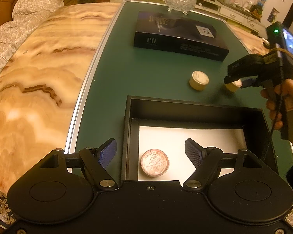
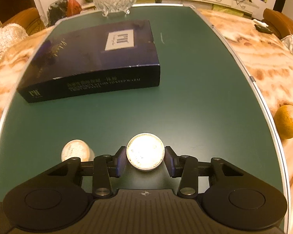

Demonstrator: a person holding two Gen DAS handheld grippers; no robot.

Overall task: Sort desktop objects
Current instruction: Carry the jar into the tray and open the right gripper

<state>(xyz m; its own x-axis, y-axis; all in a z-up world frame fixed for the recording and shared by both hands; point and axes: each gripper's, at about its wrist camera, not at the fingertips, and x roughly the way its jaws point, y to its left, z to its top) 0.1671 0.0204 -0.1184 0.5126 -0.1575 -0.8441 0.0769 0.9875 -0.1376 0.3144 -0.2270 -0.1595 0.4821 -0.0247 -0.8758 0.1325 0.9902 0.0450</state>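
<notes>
Left claw (image 1: 150, 152): my fingers are spread wide above the near end of the open black box (image 1: 195, 105), pinching nothing.
Right claw (image 2: 145, 159): my fingers pinch a small round tin (image 2: 145, 152).
Tin in box (image 1: 154, 162): lies on the white floor, near-left.
Loose tin (image 2: 76, 153): on the green mat (image 2: 195, 97), just left of my right claw.
Dark carton (image 2: 99, 58): far left, flat on the mat.
</notes>
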